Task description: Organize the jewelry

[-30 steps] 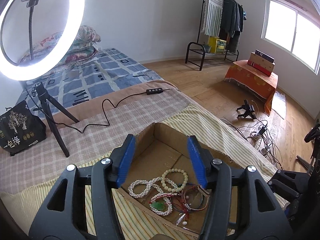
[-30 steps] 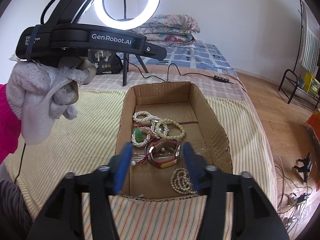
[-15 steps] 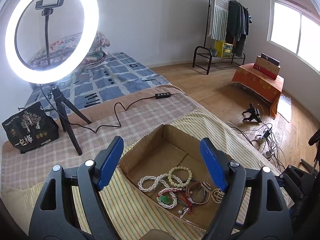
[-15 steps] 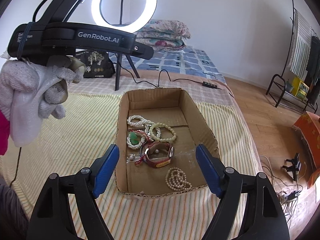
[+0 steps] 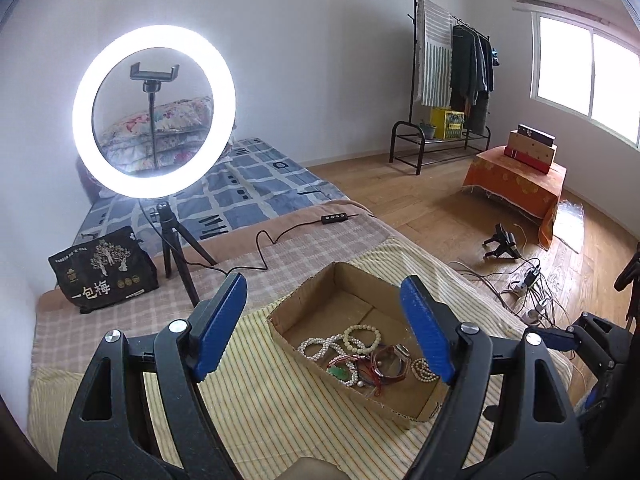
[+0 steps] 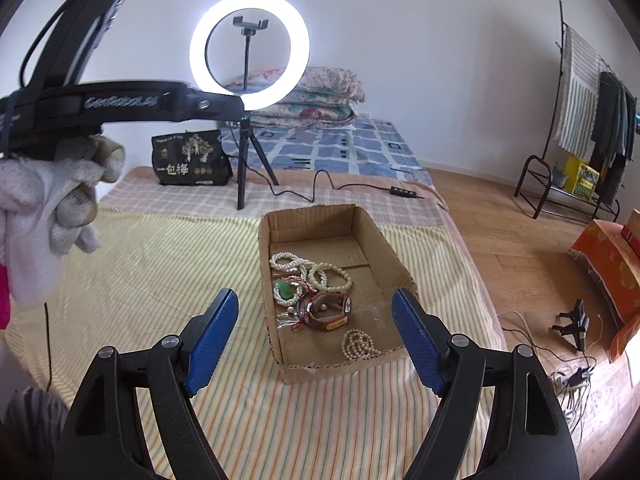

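A shallow cardboard box (image 6: 372, 232) lies on the striped bedspread and also shows in the left wrist view (image 5: 316, 286). Inside it lie pearl strands (image 6: 286, 261), a pale bead bracelet (image 6: 330, 277), a green pendant (image 6: 285, 289), a brown-strap watch (image 6: 330, 312) and a small bead bracelet (image 6: 358, 345). My right gripper (image 6: 316, 338) is open and empty, raised above the box's near end. My left gripper (image 5: 326, 326) is open and empty, raised over the box's left side; its body and the gloved hand (image 6: 40, 200) show at the right wrist view's left.
A lit ring light (image 6: 249, 51) on a tripod stands behind the box, its cable (image 6: 320, 188) trailing over the bed. A black bag (image 6: 190, 158) sits beside it. Folded quilts (image 6: 316, 94) lie at the back. The floor on the right holds cables (image 6: 576, 372), an orange-covered table (image 5: 516, 182) and a clothes rack (image 5: 452, 76).
Both grippers have opened wide and pulled back and up from the box. The small bead bracelet now lies loose at the box's near end.
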